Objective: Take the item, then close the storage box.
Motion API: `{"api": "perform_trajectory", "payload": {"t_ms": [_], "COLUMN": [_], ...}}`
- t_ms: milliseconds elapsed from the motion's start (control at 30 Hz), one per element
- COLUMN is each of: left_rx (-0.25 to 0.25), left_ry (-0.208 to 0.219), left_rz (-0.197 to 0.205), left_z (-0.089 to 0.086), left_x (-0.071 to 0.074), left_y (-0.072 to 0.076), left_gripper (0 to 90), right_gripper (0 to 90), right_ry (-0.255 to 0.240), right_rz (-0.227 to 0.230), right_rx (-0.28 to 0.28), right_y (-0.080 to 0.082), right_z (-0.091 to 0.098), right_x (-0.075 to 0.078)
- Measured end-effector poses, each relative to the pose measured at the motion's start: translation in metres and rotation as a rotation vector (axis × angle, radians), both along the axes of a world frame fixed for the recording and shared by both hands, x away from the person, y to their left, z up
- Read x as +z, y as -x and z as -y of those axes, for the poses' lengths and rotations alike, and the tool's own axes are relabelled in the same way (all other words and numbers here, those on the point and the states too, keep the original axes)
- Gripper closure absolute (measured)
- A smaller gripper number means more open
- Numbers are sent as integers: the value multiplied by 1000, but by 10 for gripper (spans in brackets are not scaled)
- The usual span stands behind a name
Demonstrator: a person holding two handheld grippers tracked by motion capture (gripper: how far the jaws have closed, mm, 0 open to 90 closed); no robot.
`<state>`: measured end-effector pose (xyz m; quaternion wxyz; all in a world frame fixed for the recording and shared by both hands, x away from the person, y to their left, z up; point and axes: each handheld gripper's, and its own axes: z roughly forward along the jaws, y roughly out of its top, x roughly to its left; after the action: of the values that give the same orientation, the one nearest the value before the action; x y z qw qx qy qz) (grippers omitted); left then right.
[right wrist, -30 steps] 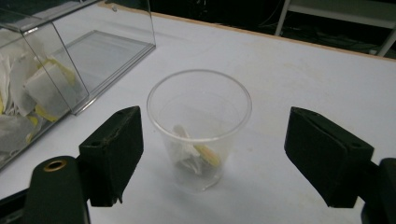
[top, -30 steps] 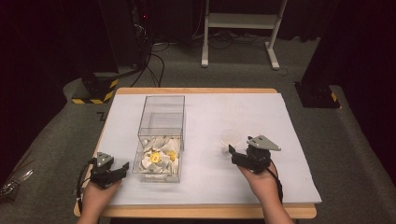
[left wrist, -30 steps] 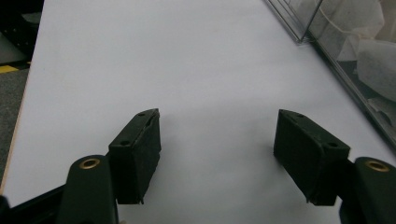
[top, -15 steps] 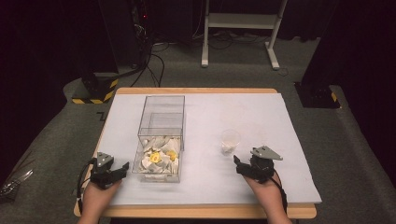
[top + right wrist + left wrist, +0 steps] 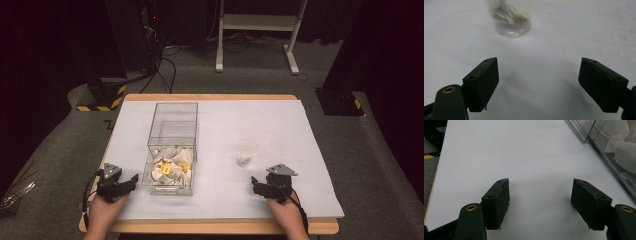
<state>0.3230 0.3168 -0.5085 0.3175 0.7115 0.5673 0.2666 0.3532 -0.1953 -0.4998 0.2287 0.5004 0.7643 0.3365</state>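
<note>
A clear plastic cup [image 5: 246,151] stands upright on the white table sheet [image 5: 280,125] with a white sachet crumpled inside; the right gripper view shows the cup [image 5: 510,21] just ahead of the jaws. My right gripper [image 5: 255,185] [image 5: 539,62] rests low near the front edge, a short way behind the cup, open with nothing between its jaws. A clear box [image 5: 172,145] holds several white sachets with yellow tags [image 5: 170,167]. My left gripper [image 5: 131,181] [image 5: 540,185] sits left of the box, open and empty, with the box wall [image 5: 614,142] at its right.
The wooden table edge [image 5: 220,227] runs just behind both hands. Beyond the table are a white metal stand [image 5: 257,30], cables on the floor [image 5: 165,65] and a black-and-yellow striped base [image 5: 102,97].
My right gripper has drawn back from beside the cup toward the front edge and sunk lower, leaving the cup standing alone. The left gripper has stayed put.
</note>
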Motion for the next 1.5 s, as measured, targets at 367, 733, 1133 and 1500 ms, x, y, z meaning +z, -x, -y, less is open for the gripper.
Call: {"api": "perform_trajectory", "payload": {"t_ms": [367,733,1133,1500], "left_rx": [-57,-102,-135,-156], "left_ry": [-13,12,78,106], "left_rz": [2,20,82,141], "left_z": [2,-2,-4,0], "left_x": [1,9,36,52], "left_y": [3,12,25,35], "left_gripper": [277,279,279,258], "right_gripper": [165,164,163,162], "right_ry": [42,22,21,23], "right_rz": [-23,-40,-40,-39], "right_rx": [11,8,8,11], "right_y": [-1,-2,-2,-2], "right_z": [-3,-2,-2,-2], "right_x": [-4,-5,-5,-5]}}
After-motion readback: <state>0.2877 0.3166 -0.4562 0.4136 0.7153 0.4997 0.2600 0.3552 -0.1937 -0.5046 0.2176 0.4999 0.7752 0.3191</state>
